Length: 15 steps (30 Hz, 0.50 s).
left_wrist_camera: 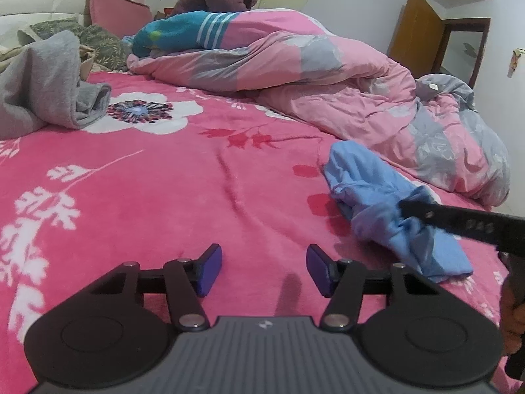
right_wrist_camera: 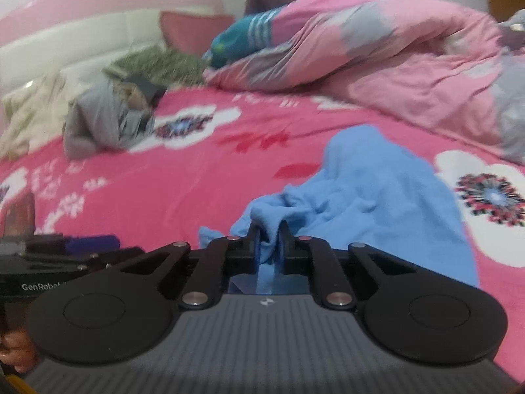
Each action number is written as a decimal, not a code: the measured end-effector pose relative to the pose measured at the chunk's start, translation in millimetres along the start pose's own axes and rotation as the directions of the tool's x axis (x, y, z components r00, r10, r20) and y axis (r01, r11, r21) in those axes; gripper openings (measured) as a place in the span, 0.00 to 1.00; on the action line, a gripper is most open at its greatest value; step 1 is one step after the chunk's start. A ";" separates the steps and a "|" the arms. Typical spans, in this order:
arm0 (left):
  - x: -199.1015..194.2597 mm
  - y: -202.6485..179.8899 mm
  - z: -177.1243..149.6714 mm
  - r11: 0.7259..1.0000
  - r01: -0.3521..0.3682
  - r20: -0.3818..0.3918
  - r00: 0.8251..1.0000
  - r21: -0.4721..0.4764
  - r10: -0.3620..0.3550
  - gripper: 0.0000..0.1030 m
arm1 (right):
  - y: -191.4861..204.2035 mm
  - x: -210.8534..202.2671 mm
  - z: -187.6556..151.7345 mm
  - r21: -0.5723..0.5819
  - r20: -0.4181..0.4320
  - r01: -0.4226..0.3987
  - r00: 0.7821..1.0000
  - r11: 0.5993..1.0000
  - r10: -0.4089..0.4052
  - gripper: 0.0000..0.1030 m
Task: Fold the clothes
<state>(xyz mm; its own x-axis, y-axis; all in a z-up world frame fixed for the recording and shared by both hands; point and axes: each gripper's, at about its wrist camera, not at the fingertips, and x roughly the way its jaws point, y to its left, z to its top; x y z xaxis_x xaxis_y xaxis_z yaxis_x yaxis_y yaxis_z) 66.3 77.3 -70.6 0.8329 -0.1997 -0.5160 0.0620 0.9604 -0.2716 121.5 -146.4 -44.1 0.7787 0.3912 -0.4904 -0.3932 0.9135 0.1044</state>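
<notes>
blue garment (right_wrist_camera: 377,197) pinched in right claw (right_wrist_camera: 269,241) — left claw (left_wrist_camera: 264,271) empty

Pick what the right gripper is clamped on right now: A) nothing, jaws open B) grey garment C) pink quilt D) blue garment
D: in the right wrist view the right gripper has its jaws closed on a bunched fold of the blue garment; the left gripper is open and empty above the bedspread.

A bed (left_wrist_camera: 170,177) under a pink floral blanket fills the frame; a rumpled pink-and-grey quilt (left_wrist_camera: 328,75) lies upper right, white walls (left_wrist_camera: 354,3) and a wooden door (left_wrist_camera: 416,29) behind.
</notes>
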 end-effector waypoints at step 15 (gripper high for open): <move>20.7 -94.4 19.1 0.948 0.309 -0.031 0.951 0.075 -0.307 0.68 | -92.5 -79.2 -36.2 0.404 0.156 -0.087 0.987 0.911 0.025 0.06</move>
<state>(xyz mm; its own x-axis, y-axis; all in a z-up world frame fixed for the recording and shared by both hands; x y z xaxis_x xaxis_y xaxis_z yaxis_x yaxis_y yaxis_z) 88.2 -13.8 -40.1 0.7560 -0.4912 -0.4327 0.3574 0.8635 -0.3558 78.5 -265.9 -46.3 0.8355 0.4267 -0.3463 -0.2287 0.8429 0.4871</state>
